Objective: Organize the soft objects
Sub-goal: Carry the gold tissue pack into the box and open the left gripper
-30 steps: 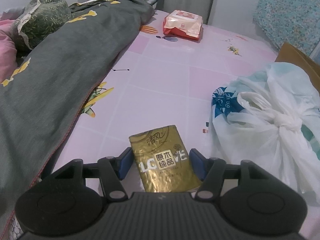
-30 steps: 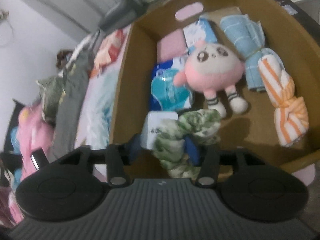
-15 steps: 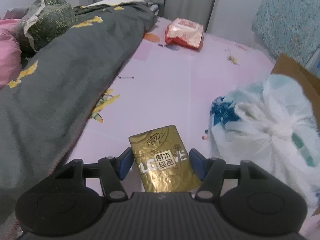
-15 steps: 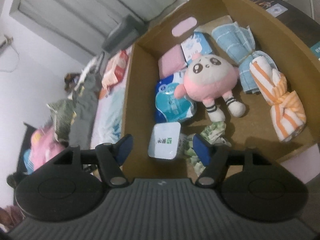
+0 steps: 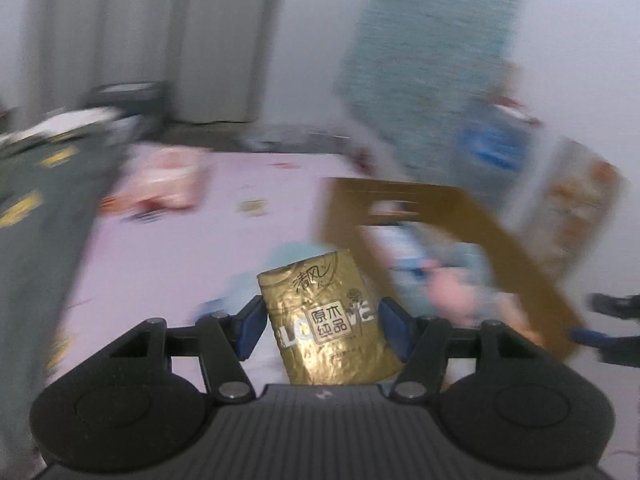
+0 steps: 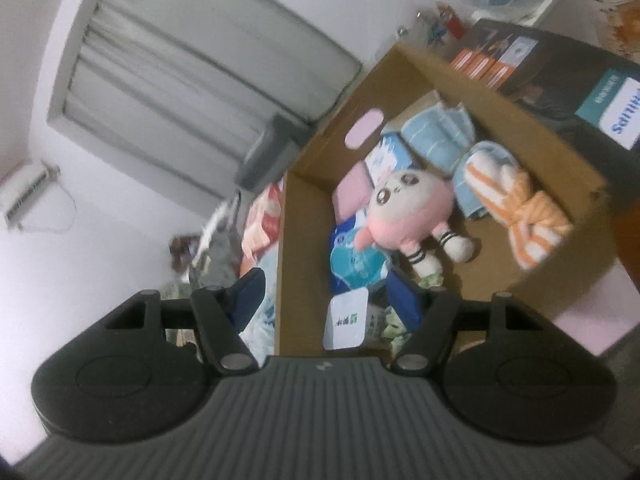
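My left gripper (image 5: pixel 322 330) is shut on a gold tissue pack (image 5: pixel 328 320) and holds it in the air above the pink bed, near the cardboard box (image 5: pixel 472 228); this view is blurred. My right gripper (image 6: pixel 326 300) is open and empty, raised above the near left corner of the cardboard box (image 6: pixel 288 248). In the box lie a pink plush toy (image 6: pixel 408 208), an orange striped towel (image 6: pixel 520 208), a blue towel (image 6: pixel 436 132), a blue packet (image 6: pixel 352 260), a white tissue pack (image 6: pixel 346 318) and a green patterned cloth (image 6: pixel 394 322).
A dark grey blanket (image 5: pixel 32 208) covers the bed's left side. A red and white packet (image 5: pixel 164 184) lies at the far end of the pink sheet (image 5: pixel 180 256). Dark product boxes (image 6: pixel 560 76) stand behind the cardboard box. A white plastic bag (image 6: pixel 260 320) lies left of the box.
My left gripper has lifted and swung right with the gold pack toward the box. My right gripper opened, let the green cloth drop into the box, and pulled back upward.
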